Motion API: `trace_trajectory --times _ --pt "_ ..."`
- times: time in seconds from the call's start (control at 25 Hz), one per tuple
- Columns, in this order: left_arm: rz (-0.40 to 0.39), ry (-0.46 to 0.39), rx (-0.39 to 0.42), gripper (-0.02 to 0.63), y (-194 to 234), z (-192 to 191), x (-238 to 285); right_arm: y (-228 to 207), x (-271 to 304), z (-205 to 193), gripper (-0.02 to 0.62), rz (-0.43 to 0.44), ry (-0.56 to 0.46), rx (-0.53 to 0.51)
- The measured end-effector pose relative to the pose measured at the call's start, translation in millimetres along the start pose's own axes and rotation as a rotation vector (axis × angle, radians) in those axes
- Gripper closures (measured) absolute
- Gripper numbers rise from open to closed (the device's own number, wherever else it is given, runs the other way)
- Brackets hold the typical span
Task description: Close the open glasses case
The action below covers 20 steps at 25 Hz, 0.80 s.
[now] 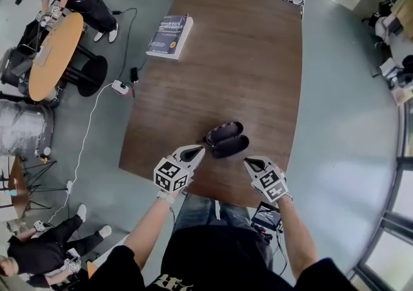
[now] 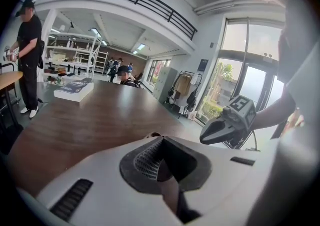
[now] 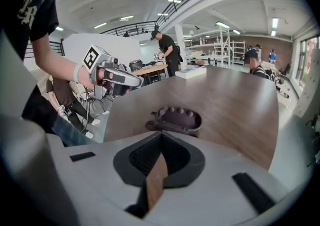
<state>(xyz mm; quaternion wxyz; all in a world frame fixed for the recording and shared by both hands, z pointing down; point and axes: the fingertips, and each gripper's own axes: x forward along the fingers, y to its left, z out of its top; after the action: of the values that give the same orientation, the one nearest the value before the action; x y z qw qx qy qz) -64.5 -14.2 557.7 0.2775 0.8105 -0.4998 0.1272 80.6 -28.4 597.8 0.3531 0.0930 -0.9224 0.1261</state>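
Case, dark oval clamshell, lying open on wood-grain bench just ahead of left tongs and right tongs, both pinched together, empty; bumpy lining seen only from right gripper view.

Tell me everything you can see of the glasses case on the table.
The glasses case is a dark, oval clamshell lying open on the brown wooden table, near the person's edge. Its two halves are spread side by side, joined at the hinge. The right gripper view shows a row of rounded bumps along one half's inner rim; no glasses show inside. Only the table touches it: the left tool and right tool, both shut, hang just short of it, one to each side.
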Motion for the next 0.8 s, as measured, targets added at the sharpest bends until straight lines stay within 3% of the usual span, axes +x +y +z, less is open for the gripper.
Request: trace_trajectory --times 0.24,0.36,0.56,0.8 --pt "-0.032 0.032 0.014 0.6 26 -24 44 -21 30 -25 0.607 -0.085 0.043 0.163" --pt "-0.041 0.072 0.073 0.6 34 -31 68 -23 44 -35 0.607 -0.085 0.07 0.196" --pt "-0.025 0.16 0.267 0.6 46 -46 98 -21 78 -49 0.607 -0.094 0.14 0.259" --pt "-0.047 0.218 0.286 0.6 52 -62 115 -15 93 -52 0.607 -0.104 0.177 0.316"
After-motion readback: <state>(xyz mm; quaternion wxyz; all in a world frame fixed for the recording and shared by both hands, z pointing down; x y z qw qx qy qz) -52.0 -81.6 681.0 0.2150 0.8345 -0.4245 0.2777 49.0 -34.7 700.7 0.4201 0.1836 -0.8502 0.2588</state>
